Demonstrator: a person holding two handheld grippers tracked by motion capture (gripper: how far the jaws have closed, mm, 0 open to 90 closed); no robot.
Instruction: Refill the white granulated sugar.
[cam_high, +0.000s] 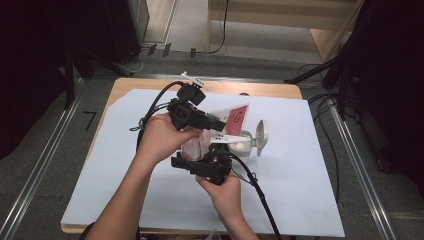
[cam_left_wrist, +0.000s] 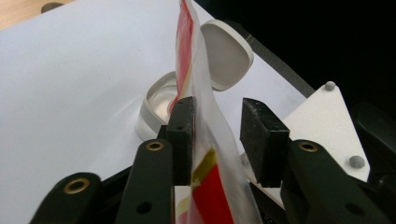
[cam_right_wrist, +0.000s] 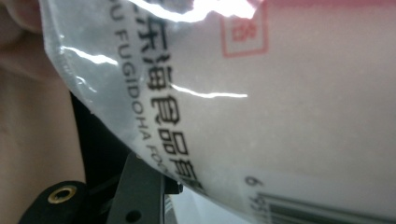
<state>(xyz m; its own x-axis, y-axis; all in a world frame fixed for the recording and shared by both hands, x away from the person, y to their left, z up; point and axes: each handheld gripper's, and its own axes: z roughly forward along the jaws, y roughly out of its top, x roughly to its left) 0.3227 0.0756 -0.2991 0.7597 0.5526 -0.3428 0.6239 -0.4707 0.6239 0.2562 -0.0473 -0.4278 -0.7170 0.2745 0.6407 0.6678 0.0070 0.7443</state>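
Holding a red-and-clear bag above the white jar, the left gripper has the bag's edge between parted jaws, one pad touching; whether the right gripper clamps the bag I cannot tell; the jar's lid stands open.

Black left tool, brass rivets, black right tool, trailing black cables

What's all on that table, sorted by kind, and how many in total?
Red-and-clear plastic bags of white powder: 1
White round containers with a flip-up lid: 1
Black hand-held tongs, left and right: 2
White paper sheets covering the wooden table: 1
Total: 5
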